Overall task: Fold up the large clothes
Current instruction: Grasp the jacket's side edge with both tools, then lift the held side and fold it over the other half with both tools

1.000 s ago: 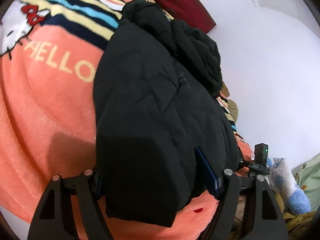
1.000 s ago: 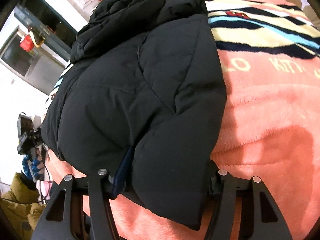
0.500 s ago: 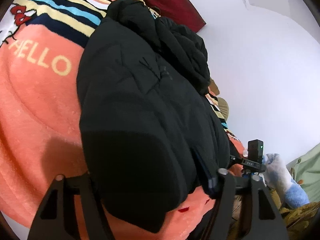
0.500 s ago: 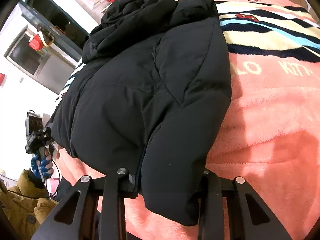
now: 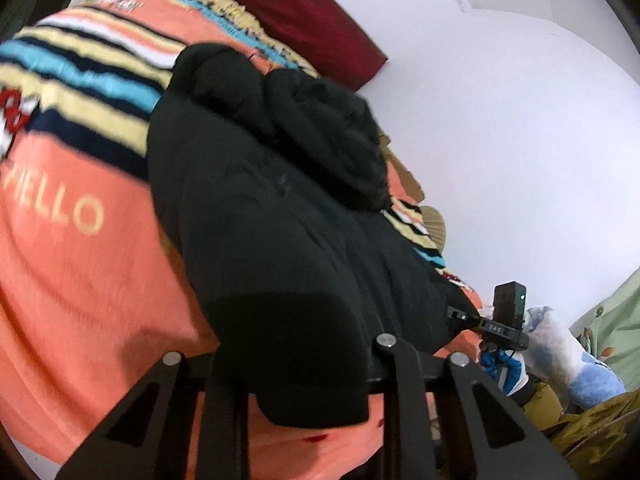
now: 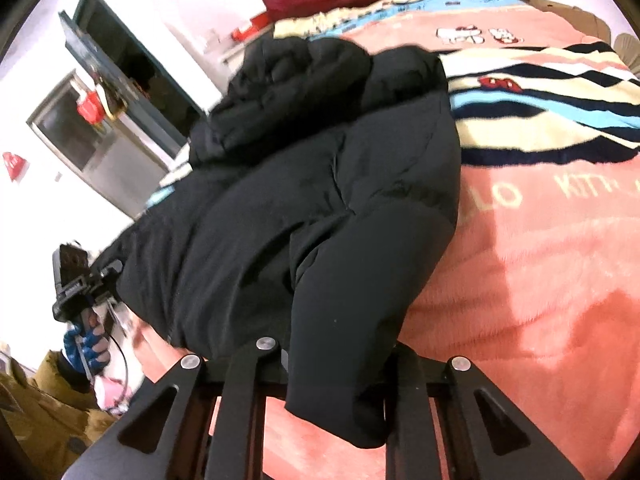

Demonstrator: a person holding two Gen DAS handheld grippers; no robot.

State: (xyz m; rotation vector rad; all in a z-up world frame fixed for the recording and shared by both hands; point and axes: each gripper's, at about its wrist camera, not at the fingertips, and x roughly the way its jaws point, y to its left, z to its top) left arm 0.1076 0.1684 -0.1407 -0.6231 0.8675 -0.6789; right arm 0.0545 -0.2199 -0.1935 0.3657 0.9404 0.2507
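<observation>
A black padded jacket (image 5: 260,208) lies along an orange Hello Kitty blanket (image 5: 80,280), its hood (image 5: 328,132) at the far end. My left gripper (image 5: 308,364) has the jacket's near corner between its fingers; the jaws are closing and pinch the cloth. In the right wrist view the same jacket (image 6: 300,200) fills the middle. My right gripper (image 6: 332,364) is closing too and squeezes the other near corner, which hangs down past the fingers. Each view also shows the other hand, in a blue glove (image 5: 500,368) (image 6: 86,344), at the jacket's edge.
A dark red pillow (image 5: 312,12) lies at the head of the bed by a white wall (image 5: 520,140). A blue and white plush toy (image 5: 568,360) and an olive coat (image 5: 592,428) sit beside the bed. A dark cabinet (image 6: 120,68) stands on the other side.
Both pairs of jaws have narrowed from wide apart to tight on the jacket's near corners. Both grippers have risen, and the near edge of the jacket has come up with them.
</observation>
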